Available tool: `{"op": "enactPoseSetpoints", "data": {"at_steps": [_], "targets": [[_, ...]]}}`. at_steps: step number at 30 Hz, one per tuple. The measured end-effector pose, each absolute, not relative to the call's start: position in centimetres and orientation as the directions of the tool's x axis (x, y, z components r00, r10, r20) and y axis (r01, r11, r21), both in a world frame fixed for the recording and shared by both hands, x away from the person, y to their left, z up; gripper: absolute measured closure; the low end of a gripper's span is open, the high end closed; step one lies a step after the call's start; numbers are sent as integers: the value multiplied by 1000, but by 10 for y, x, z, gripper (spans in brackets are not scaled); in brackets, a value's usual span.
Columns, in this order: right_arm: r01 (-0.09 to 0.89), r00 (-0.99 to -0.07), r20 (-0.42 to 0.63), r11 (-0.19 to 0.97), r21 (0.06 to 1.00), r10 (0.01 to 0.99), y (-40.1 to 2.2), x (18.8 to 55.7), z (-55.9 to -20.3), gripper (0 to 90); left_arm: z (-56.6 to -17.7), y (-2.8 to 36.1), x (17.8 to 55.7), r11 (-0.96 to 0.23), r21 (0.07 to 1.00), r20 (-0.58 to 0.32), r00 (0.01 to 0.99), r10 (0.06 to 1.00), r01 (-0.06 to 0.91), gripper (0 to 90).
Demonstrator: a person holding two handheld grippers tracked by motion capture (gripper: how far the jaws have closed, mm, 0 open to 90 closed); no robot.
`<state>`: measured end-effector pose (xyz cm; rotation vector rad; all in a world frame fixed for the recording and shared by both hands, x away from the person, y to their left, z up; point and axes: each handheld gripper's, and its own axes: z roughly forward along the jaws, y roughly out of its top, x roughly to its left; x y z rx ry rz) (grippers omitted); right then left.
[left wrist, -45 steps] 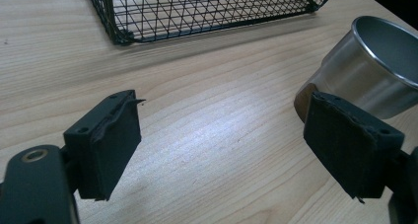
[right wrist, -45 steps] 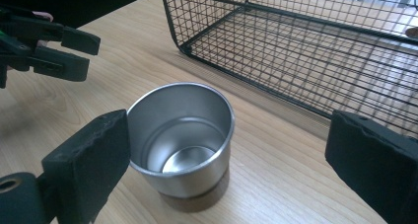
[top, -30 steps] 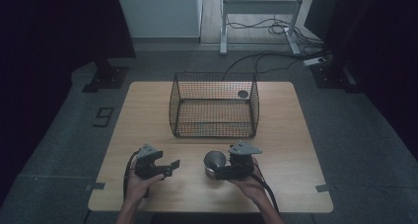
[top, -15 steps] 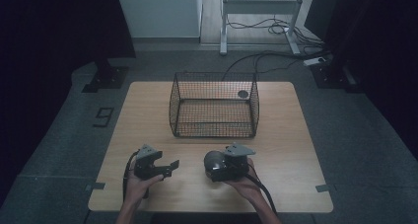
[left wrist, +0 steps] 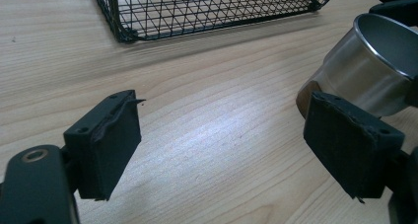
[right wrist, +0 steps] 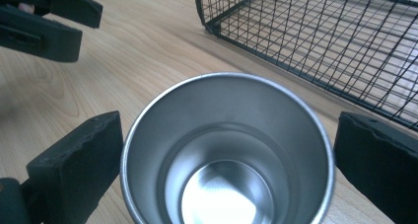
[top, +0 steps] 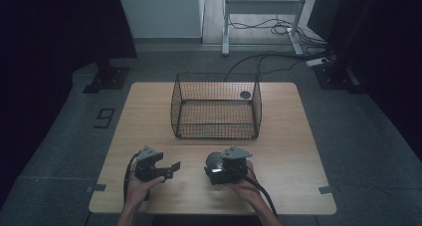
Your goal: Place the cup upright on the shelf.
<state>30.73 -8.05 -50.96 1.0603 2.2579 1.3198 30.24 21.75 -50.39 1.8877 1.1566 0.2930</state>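
Note:
A steel cup (top: pixel 215 161) sits tilted between the jaws of my right gripper (top: pixel 213 168), near the table's front centre. In the right gripper view I look straight into the cup (right wrist: pixel 226 184); the black pads (right wrist: pixel 79 160) press its rim on both sides. My left gripper (top: pixel 174 167) rests to the left of the cup, open, with only bare wood between its pads (left wrist: pixel 106 140). The left gripper view has the cup (left wrist: pixel 365 71) at its right edge, beyond the right pad, with its mouth turned away.
A black wire basket (top: pixel 216 122) stands open-topped in the middle of the wooden table (top: pixel 288 151), just beyond both grippers. A dark round spot (top: pixel 245 94) shows through its back right corner. Cables trail from both grippers toward the front edge.
My right gripper has turned and shifted slightly left with the cup in it. The left gripper has stayed where it was.

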Motion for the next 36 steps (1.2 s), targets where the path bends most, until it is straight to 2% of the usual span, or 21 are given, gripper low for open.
{"op": "enactPoseSetpoints", "data": {"at_steps": [9,13,17,29,36], "targets": [[444,-680,84,318,838,728,-78,308,-517,8,-504,218,302,-182,776,-229,539,811,604,146],[435,-686,76,325,840,723,-79,307,-519,50,-504,218,302,-182,776,-229,538,811,605,146],[416,-704,68,334,846,707,-80,305,-520,138,-504,218,302,-183,776,-229,540,810,604,146],[409,-701,46,348,844,712,-81,306,-518,146,-504,218,302,-181,776,-231,539,810,604,146],[397,-695,63,310,864,716,-89,307,-504,147,-504,220,303,-173,777,-233,531,815,605,147]]}}
